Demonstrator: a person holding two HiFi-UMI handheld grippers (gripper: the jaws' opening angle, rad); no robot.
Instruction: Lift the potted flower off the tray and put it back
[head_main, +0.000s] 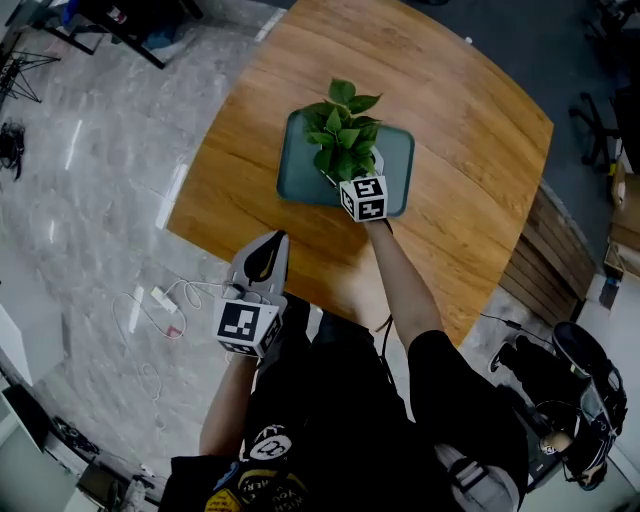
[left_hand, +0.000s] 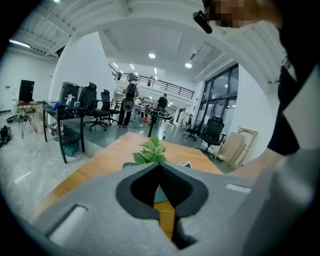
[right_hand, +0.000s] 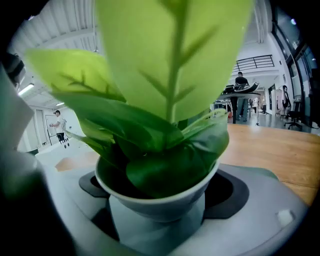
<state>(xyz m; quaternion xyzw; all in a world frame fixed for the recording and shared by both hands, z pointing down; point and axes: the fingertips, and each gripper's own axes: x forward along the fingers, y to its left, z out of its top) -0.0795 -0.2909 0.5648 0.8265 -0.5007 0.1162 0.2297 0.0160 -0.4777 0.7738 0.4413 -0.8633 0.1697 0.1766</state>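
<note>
Progress looks early, or else near the very end: the right gripper (head_main: 352, 180) has its jaws closed in around the white pot (right_hand: 160, 202) of the potted flower (head_main: 342, 135). The pads flank the pot wall and seem to press on it, while the plant stands over the grey-green tray (head_main: 398, 150) on the wooden counter (head_main: 455, 225). Whether the pot's base is clear of the tray cannot be told from these views. The left gripper (head_main: 268, 252) hangs back off the counter's near edge, jaws together on nothing. In either case, a release is left to do.
</note>
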